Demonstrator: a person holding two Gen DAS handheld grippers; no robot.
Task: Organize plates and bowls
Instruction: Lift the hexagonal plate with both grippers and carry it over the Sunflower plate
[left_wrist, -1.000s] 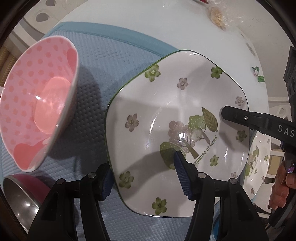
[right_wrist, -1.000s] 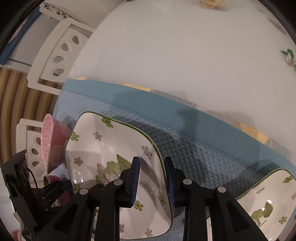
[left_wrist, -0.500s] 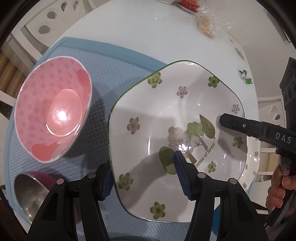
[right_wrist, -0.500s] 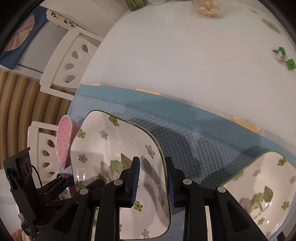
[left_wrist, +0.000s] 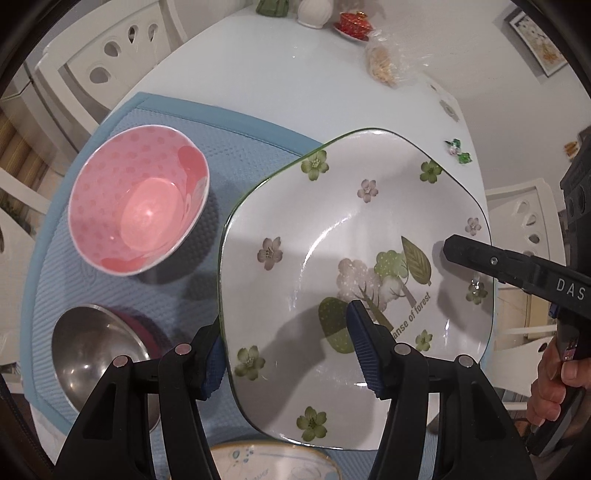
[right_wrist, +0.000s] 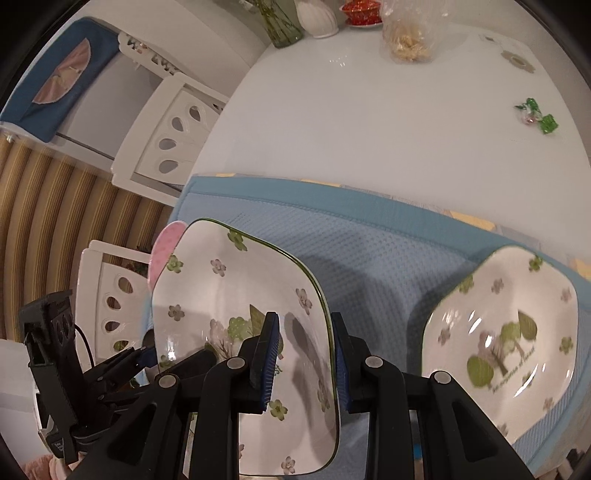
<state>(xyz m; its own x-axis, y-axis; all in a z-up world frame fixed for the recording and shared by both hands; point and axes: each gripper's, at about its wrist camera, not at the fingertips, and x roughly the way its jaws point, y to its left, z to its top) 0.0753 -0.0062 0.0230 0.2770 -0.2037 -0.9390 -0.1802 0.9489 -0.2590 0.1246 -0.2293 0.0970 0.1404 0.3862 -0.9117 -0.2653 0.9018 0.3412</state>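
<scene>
A white square plate with green flowers and a tree picture (left_wrist: 332, 240) is held in the air above the blue mat (left_wrist: 236, 144). My left gripper (left_wrist: 288, 347) is shut on its near-left rim. My right gripper (right_wrist: 301, 363) is shut on its opposite rim (right_wrist: 325, 332), and its finger shows in the left wrist view (left_wrist: 480, 256). A second, matching plate (right_wrist: 509, 332) lies on the mat at the right. A pink dotted bowl (left_wrist: 140, 199) and a steel bowl (left_wrist: 92, 350) sit on the mat at the left.
A pale plate with blue marks (left_wrist: 273, 461) lies at the near edge. On the white table (right_wrist: 369, 110) beyond the mat are a bag of snacks (right_wrist: 410, 40), green wrapped candies (right_wrist: 535, 114), a vase and a red dish. White chairs (right_wrist: 170, 136) stand at the left.
Both grippers have risen with the flowered plate, so more of the table and the bowls has come into view. The grips on the plate are unchanged.
</scene>
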